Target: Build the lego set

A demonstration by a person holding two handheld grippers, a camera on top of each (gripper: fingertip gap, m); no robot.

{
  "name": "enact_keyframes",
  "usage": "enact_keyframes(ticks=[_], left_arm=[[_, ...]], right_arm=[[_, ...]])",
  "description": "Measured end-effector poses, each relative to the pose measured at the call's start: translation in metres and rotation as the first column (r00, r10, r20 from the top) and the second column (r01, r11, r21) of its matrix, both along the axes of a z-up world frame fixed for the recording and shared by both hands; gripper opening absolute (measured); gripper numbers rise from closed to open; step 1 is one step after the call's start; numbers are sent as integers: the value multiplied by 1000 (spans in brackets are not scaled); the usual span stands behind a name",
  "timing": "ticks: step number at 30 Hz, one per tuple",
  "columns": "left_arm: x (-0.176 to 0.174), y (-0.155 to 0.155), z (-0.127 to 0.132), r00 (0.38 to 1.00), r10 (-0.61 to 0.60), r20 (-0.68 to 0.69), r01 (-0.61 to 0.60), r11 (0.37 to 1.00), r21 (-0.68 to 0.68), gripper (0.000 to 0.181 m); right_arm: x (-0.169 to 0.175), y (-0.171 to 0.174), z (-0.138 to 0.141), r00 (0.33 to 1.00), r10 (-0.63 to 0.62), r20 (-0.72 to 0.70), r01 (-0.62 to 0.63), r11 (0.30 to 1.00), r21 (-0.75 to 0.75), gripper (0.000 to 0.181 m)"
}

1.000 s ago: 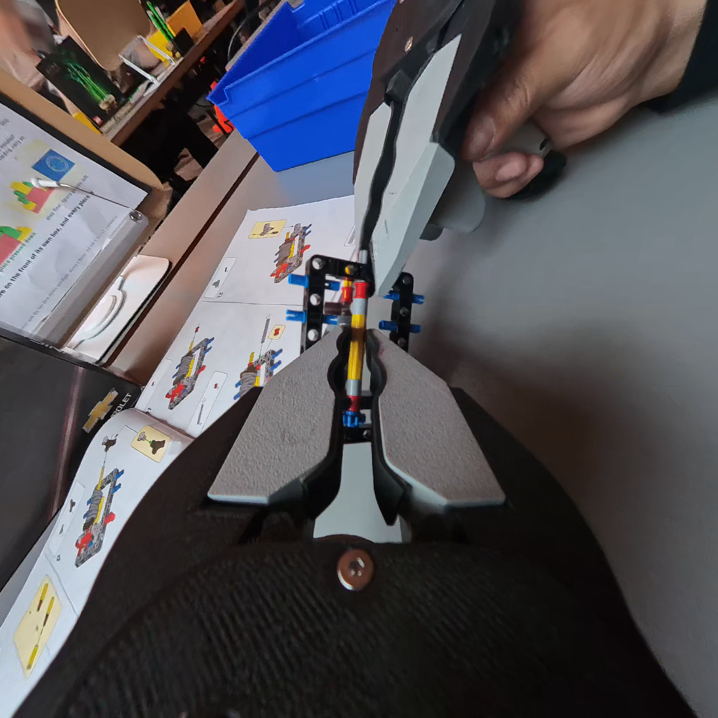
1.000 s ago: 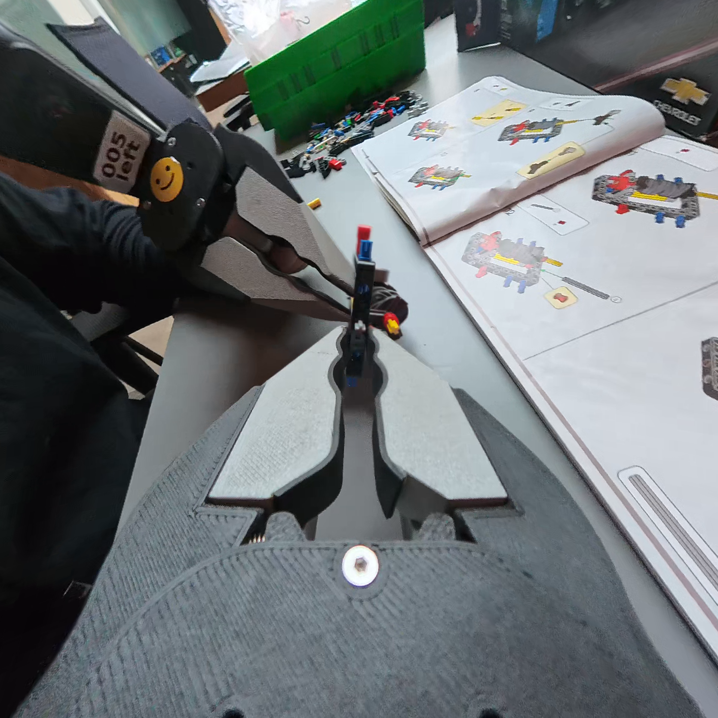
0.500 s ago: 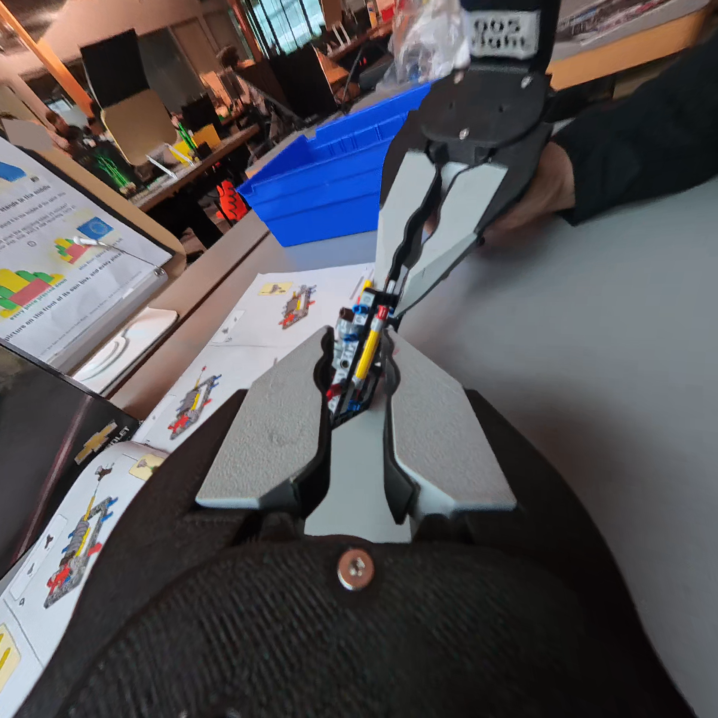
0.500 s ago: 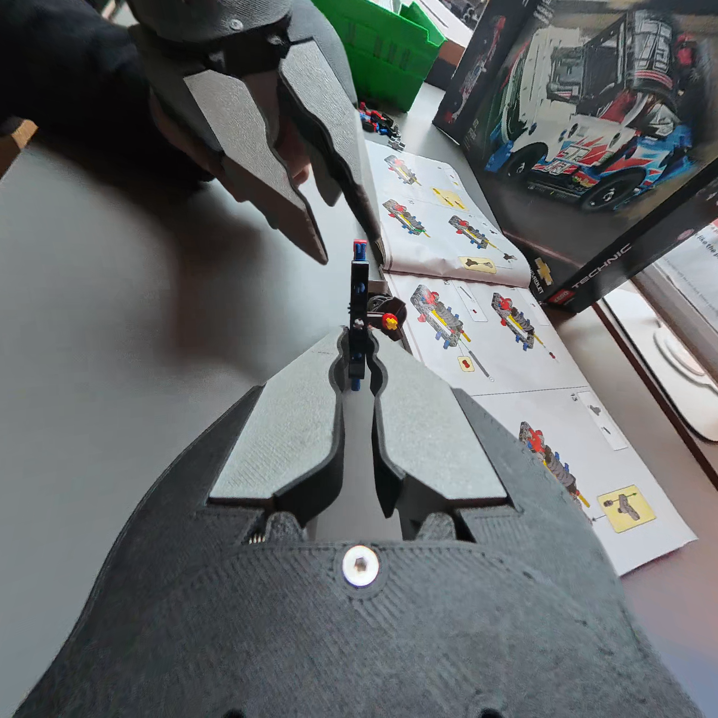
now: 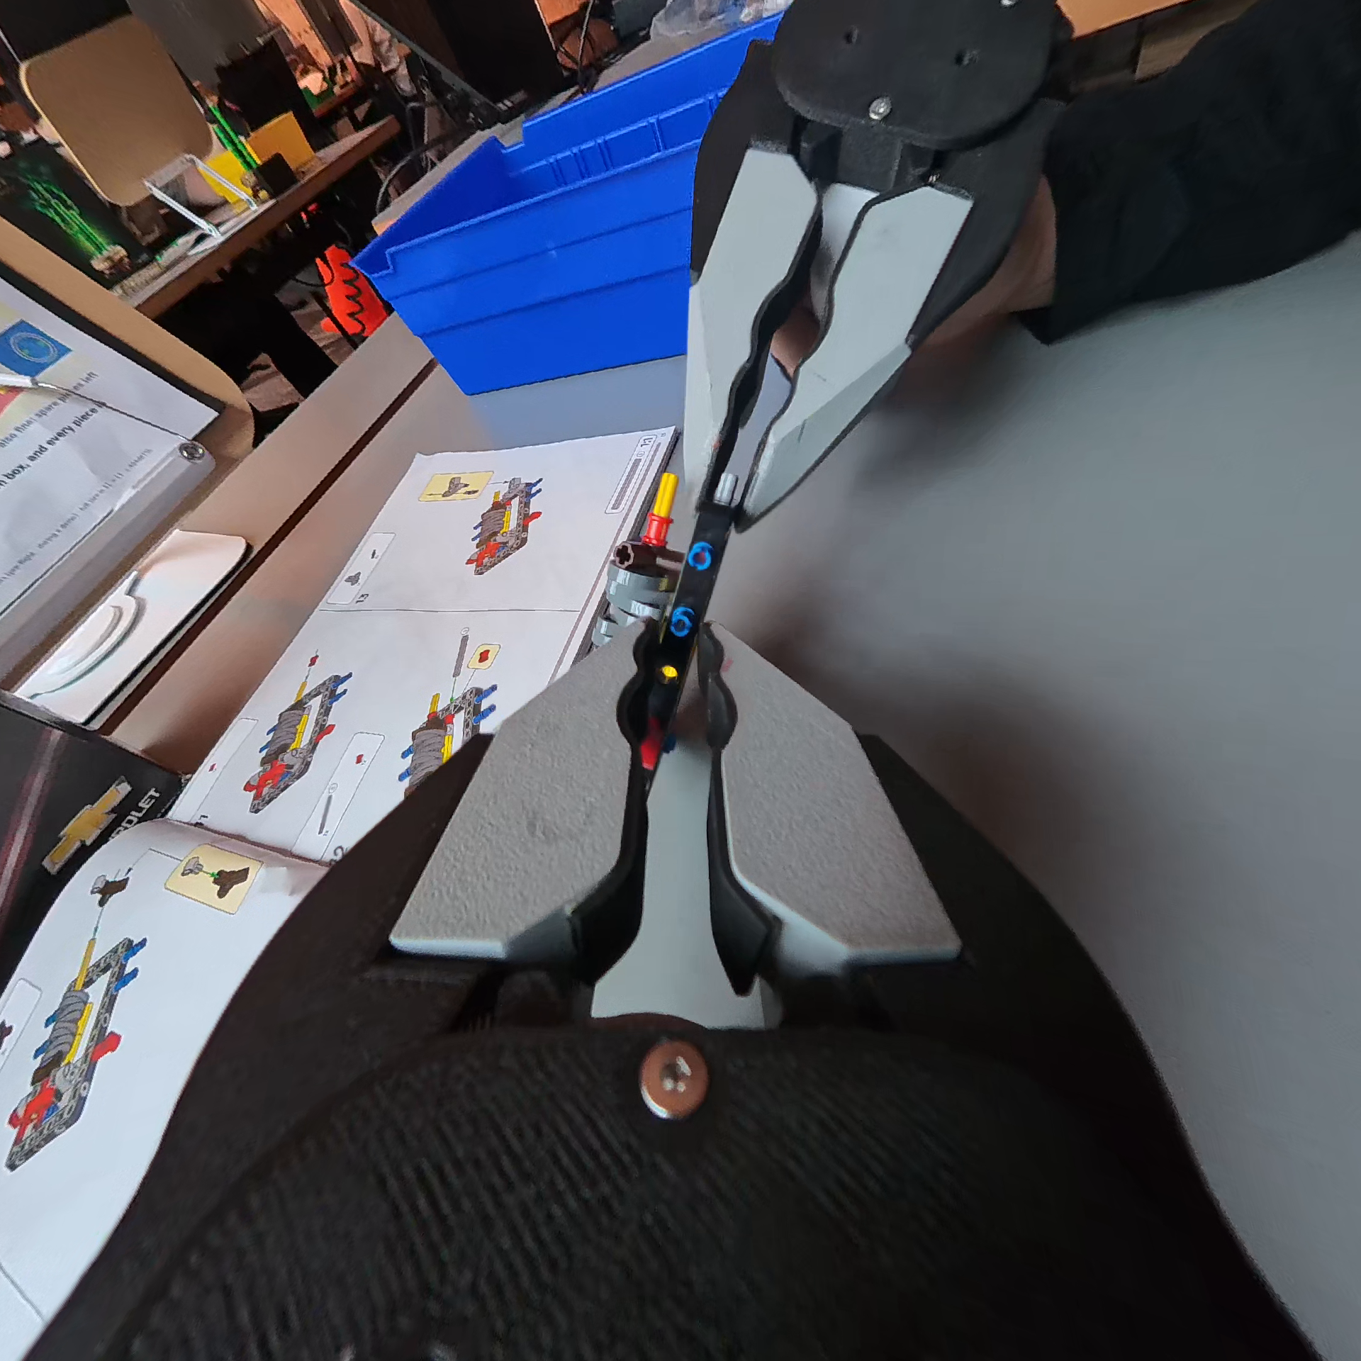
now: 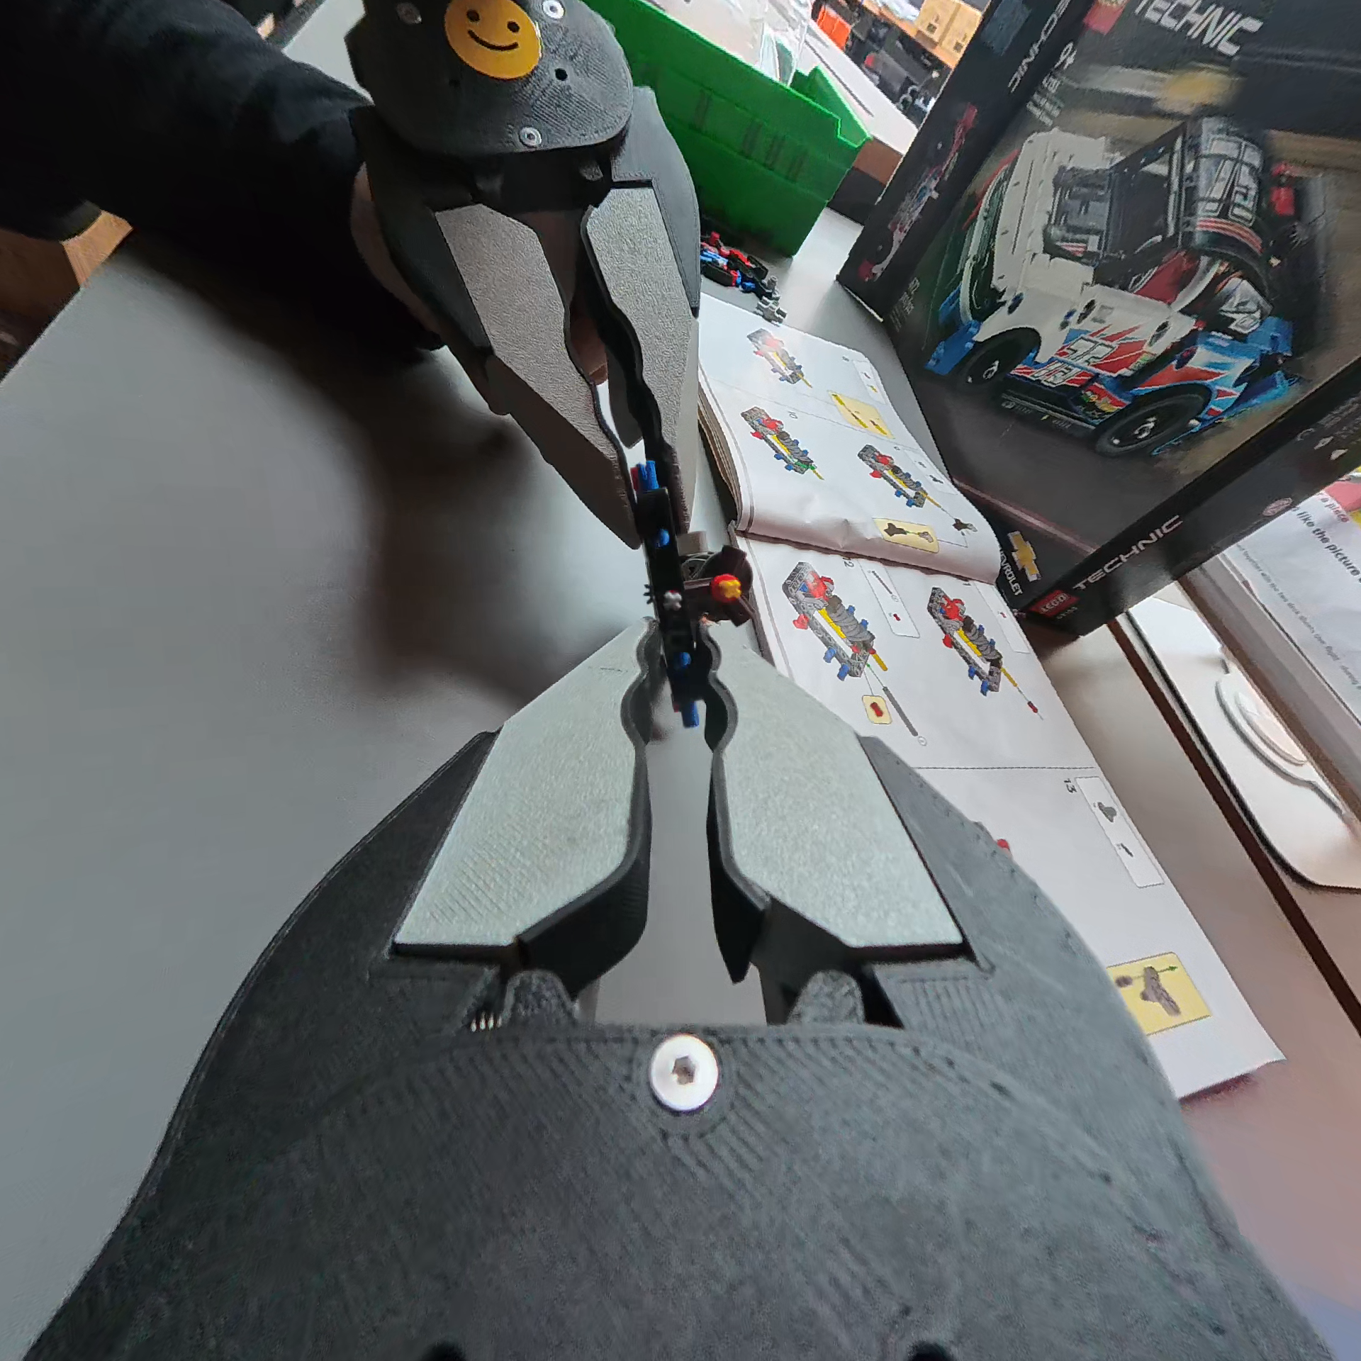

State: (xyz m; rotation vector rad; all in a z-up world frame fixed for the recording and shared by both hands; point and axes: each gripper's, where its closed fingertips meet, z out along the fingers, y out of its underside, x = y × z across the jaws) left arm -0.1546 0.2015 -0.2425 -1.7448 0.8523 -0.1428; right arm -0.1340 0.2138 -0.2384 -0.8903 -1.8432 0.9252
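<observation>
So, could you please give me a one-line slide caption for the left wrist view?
Left gripper and right gripper pinch opposite ends of a black Lego assembly above the open instruction booklet.

Daylit, soft shadows, wide-angle edge warp, slight motion blur.

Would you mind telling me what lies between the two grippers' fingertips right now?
The small lego assembly spans that gap: the left gripper grips its near end, the right gripper its far end. Both wrist views show nothing else there.
</observation>
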Motion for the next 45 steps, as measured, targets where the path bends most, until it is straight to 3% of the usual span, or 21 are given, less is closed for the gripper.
enact_keyframes(ticks=[15, 21, 32, 38, 45], left_arm=[[2, -1, -1, 999, -3, -44, 3, 1000, 3, 6], [8, -4, -5, 989, -15, -144, 21, 999, 37, 6], [6, -1, -5, 987, 20, -159, -12, 999, 49, 5], [-5, 8, -12, 908, 172, -381, -123, 981, 150, 6], [-8, 10, -18, 829, 221, -513, -135, 971, 199, 5]], right_arm=[[6, -3, 17, 998, 13, -66, -12, 1000, 12, 4], [5, -6, 15, 998, 23, -56, -24, 1000, 0, 4], [6, -1, 9, 1000, 0, -18, 1, 999, 46, 0], [-4, 14, -7, 990, -98, 105, 114, 981, -160, 0], [-5, 15, -18, 970, -20, 242, 141, 860, -491, 0]])
